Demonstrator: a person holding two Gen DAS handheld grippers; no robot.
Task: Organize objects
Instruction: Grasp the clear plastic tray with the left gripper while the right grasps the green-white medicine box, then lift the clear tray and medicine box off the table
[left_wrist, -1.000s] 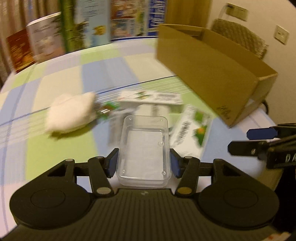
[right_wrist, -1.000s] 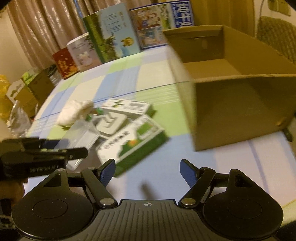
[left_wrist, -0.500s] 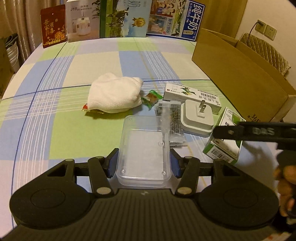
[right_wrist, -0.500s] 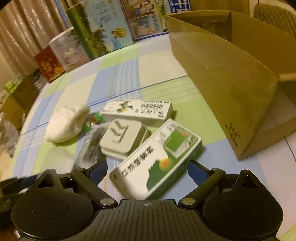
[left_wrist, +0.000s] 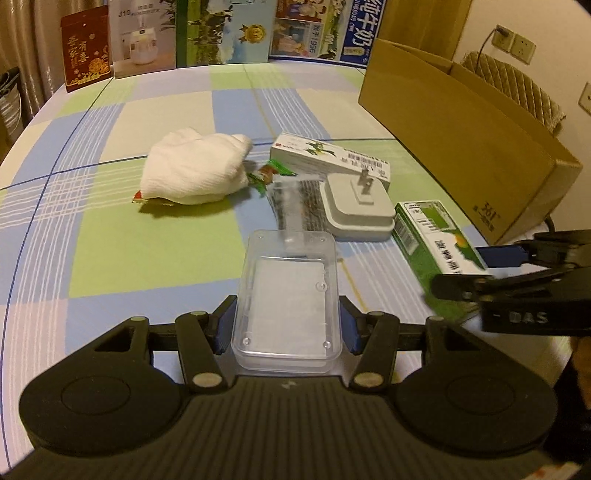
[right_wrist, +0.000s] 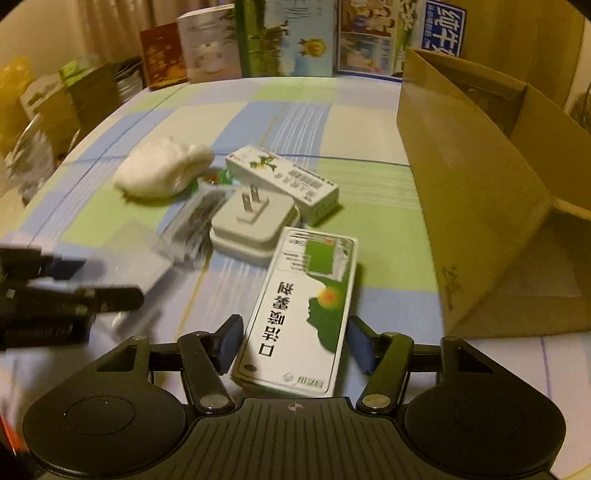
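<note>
Our right claw (right_wrist: 293, 341) has swung from bare table onto the green box (right_wrist: 303, 306), straddling it ungripped (left claw (left_wrist: 288, 328) still clamps the clear case (left_wrist: 288, 302)), so its boxing looks next.

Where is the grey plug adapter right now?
The grey plug adapter lies prongs-up mid-table in both views, overlapping the white medicine box behind it. The green-and-white box between the right gripper fingers sits just in front.
</note>
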